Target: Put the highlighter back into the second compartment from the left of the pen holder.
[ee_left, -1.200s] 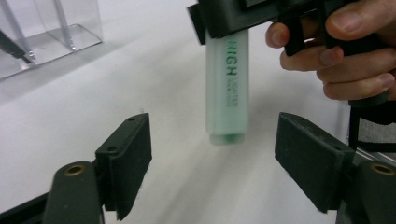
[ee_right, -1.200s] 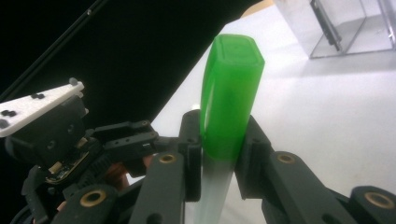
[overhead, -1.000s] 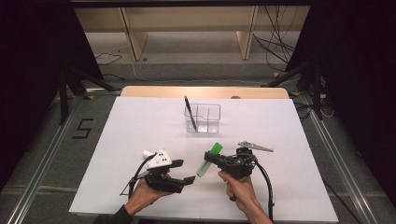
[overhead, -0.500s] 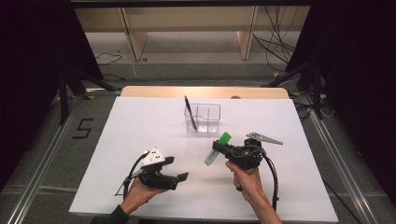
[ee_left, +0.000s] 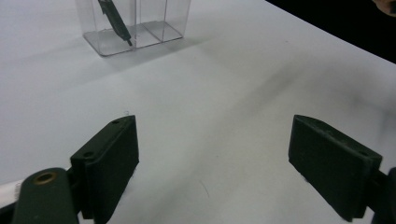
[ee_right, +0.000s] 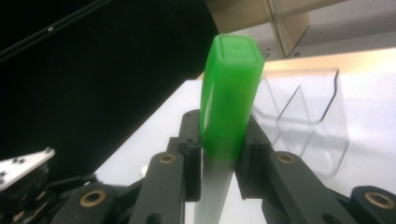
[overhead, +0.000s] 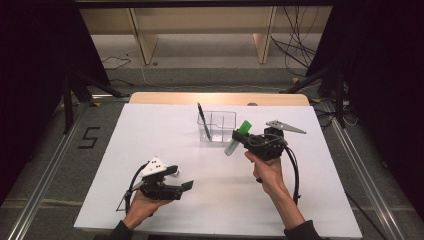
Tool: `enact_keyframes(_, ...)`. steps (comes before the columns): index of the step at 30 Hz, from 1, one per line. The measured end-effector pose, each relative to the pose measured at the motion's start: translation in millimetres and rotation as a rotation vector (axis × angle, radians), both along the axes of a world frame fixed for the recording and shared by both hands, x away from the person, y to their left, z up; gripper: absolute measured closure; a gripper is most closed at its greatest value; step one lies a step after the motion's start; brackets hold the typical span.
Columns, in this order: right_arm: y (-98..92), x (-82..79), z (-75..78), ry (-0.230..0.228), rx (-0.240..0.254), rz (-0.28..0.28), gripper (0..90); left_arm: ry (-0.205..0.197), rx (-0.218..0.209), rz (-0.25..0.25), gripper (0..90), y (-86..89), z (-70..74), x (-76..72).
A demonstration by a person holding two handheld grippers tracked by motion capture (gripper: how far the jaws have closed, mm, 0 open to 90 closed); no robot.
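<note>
My right gripper is shut on a marker with a green cap and a pale translucent body, held tilted in the air just right of a clear two-part box. In the right gripper view the marker stands between the jaws, cap up, with the box behind it. A black pen leans in the box's left part. My left gripper rests low at the near left; its jaws have just been opening and nothing is between them. The box and pen lie ahead of it.
The white tabletop ends in a wooden strip at the far edge. Black curtains flank both sides, and cables lie on the floor at the far right. A black cable trails from the right gripper.
My right gripper has lifted the marker and carried it away from the near edge to beside the clear box. The left hand has drifted a little left.
</note>
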State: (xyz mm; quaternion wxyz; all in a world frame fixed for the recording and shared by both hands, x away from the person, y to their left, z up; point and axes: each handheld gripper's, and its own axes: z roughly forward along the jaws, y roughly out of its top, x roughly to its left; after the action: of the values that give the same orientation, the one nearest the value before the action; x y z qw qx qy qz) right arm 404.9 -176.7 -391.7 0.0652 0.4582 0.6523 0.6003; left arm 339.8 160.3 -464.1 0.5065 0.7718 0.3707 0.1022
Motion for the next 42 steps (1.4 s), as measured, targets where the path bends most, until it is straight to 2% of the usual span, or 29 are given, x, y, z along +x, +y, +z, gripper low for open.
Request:
enact_keyframes(5,3.0,12.9,7.9,-0.012,-0.013,-0.013,75.5,-0.005,-0.004,0.013,15.7,5.3,0.7,-1.4)
enact_keyframes(10,12.1,33.5,15.5,-0.013,-0.045,-0.031,75.5,-0.013,-0.001,0.017,15.7,7.7,0.6,-3.8)
enact_keyframes(20,26.2,62.9,23.1,-0.007,-0.09,-0.059,75.4,-0.018,-0.023,-0.006,15.7,10.4,0.9,-7.8)
enact_keyframes(23,32.0,76.2,25.8,-0.004,-0.118,-0.078,75.4,-0.028,-0.026,-0.018,15.6,9.8,1.7,-11.5)
enact_keyframes(26,35.0,82.8,26.6,-0.001,-0.133,-0.086,75.4,-0.029,-0.022,-0.024,15.6,10.1,1.7,-12.7)
enact_keyframes(29,41.6,93.0,26.0,0.005,-0.17,-0.094,75.4,-0.037,-0.02,-0.025,15.5,11.6,1.7,-14.7)
enact_keyframes(42,51.5,116.1,28.3,0.021,-0.187,-0.127,75.4,-0.042,-0.032,-0.012,15.5,19.8,2.3,-17.7)
